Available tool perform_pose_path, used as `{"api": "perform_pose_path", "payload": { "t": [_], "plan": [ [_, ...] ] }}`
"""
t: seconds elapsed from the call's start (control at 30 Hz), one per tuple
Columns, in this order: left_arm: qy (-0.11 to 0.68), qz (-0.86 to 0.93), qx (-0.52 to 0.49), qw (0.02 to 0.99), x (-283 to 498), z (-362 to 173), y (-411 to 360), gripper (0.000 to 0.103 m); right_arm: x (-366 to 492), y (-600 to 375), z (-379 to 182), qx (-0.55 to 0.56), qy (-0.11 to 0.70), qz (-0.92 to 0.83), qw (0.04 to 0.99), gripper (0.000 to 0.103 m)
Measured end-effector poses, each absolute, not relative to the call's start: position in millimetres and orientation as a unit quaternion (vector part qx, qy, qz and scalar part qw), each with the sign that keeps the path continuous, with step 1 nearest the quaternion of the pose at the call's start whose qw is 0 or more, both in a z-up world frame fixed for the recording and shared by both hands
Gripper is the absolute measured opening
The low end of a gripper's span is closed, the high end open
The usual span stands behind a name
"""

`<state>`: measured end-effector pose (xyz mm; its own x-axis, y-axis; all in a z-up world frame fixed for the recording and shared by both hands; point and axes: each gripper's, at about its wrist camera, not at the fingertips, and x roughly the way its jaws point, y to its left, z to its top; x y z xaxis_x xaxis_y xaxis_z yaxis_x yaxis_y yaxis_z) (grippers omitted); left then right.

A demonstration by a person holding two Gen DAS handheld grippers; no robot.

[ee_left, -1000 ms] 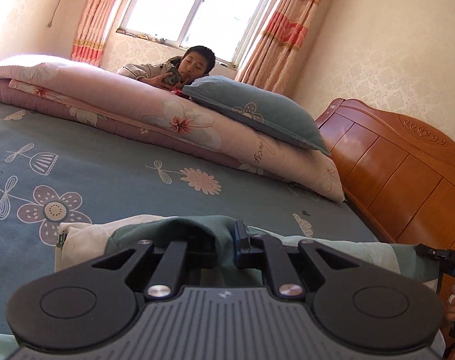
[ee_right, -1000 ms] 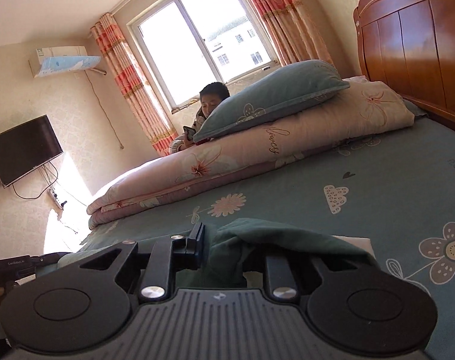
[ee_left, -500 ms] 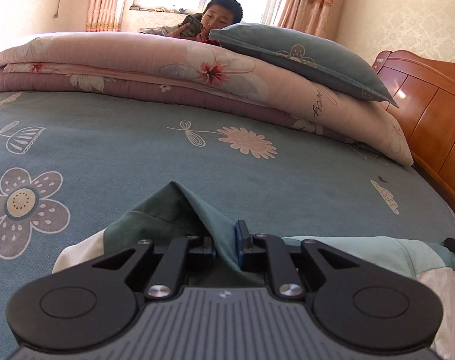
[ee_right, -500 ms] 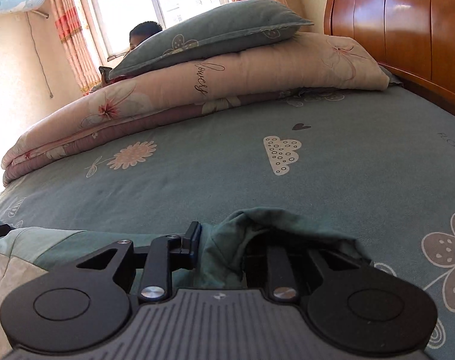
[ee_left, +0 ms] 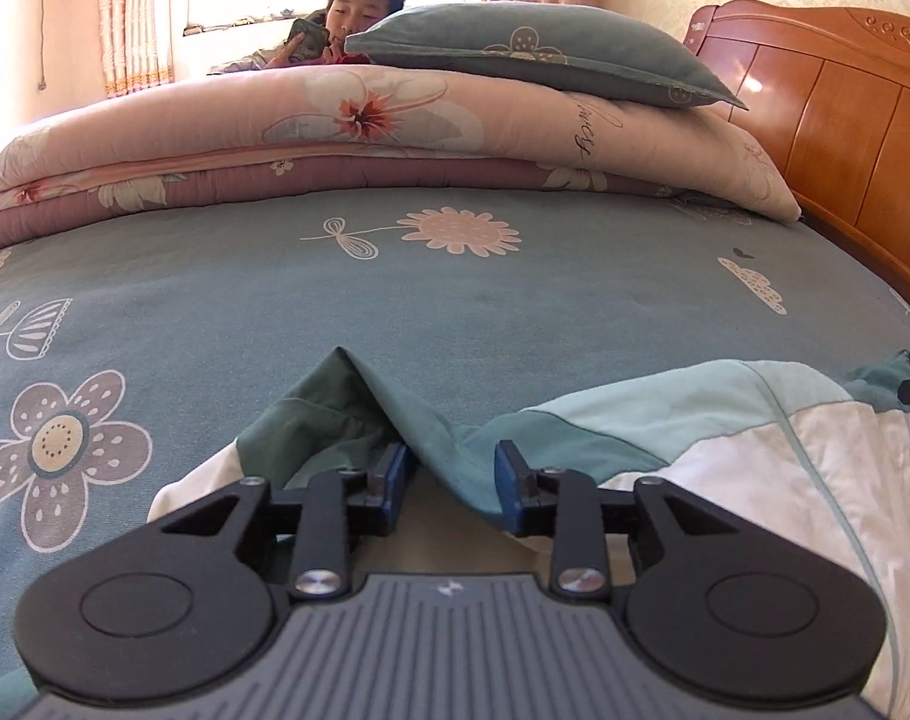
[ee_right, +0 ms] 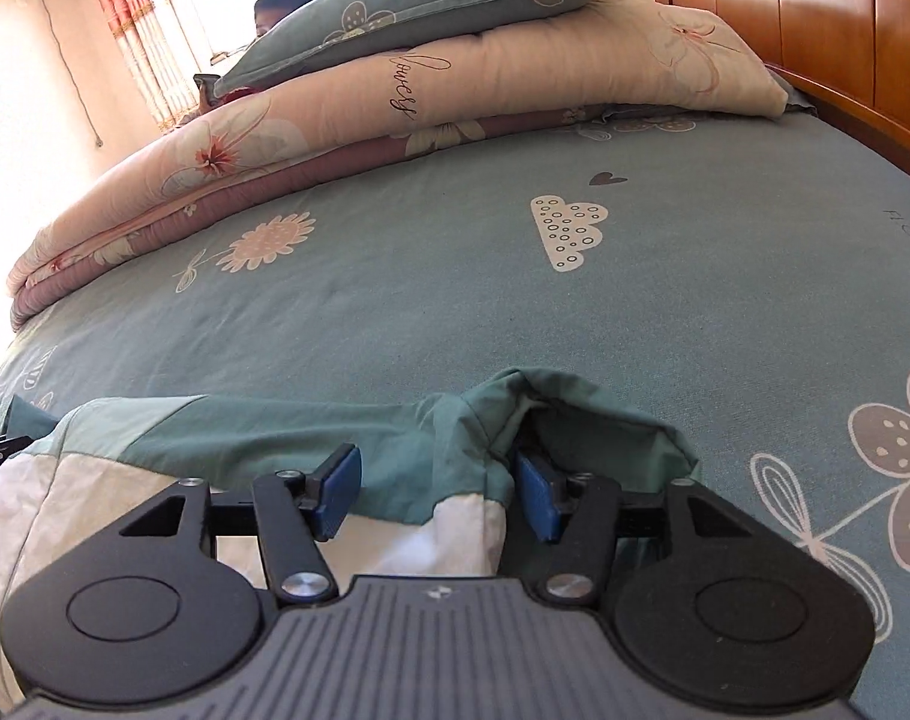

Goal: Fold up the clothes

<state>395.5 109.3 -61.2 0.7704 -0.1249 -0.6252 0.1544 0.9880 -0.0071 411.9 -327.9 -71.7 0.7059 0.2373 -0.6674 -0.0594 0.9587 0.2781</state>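
Your left claw [ee_left: 449,489] sits low over the near edge of the bed [ee_left: 455,300], its jaws opening; a peaked fold of the green and white garment [ee_left: 359,408] stands between the blue pads [ee_left: 395,474], draped against the left pad, but the pads no longer press on it. The garment lies flat on the teal flowered bedsheet, its green band running along the far edge and its white panel [ee_left: 784,480] spreading toward your right. Beyond it, across the sheet, a folded pink floral quilt [ee_left: 395,120] lies along the far side of the bed with a grey-green pillow [ee_left: 544,54] on top, and a person [ee_left: 347,18] leans behind the quilt looking at a phone. The wooden headboard [ee_left: 844,120] rises on the right. Your right claw [ee_right: 437,492] rests on the other end of the same garment [ee_right: 275,438], its jaws also opening: a bunched green fold hangs between the pads, lying against the right one [ee_right: 535,495], while the left pad stands clear of the cloth's raised part, so the cloth is released, not clamped.
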Motion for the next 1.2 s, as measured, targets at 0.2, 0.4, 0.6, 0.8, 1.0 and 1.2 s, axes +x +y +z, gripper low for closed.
{"api": "perform_pose_path", "payload": {
  "t": [0.2,0.4,0.6,0.8,1.0,1.2],
  "plan": [
    [0.373,-0.104,0.077,0.919,327,-41,105,0.059,326,-324,-36,0.121,0.393,0.132,0.902,0.063],
    [0.393,-0.127,0.116,0.903,260,-37,92,0.067,245,-298,-41,0.128,0.430,0.219,0.866,0.069],
    [0.417,-0.133,0.069,0.896,220,-49,77,0.067,213,-283,-74,0.104,0.468,0.163,0.862,0.069],
    [0.432,-0.144,0.044,0.889,199,-53,61,0.069,214,-321,-77,0.063,0.479,-0.001,0.876,0.069],
    [0.413,-0.160,0.064,0.894,189,-57,38,0.069,191,-341,-51,0.157,0.424,0.054,0.890,0.069],
    [0.401,-0.191,0.094,0.891,184,-66,14,0.069,190,-294,-64,0.227,0.437,0.209,0.845,0.069]
  ]
}}
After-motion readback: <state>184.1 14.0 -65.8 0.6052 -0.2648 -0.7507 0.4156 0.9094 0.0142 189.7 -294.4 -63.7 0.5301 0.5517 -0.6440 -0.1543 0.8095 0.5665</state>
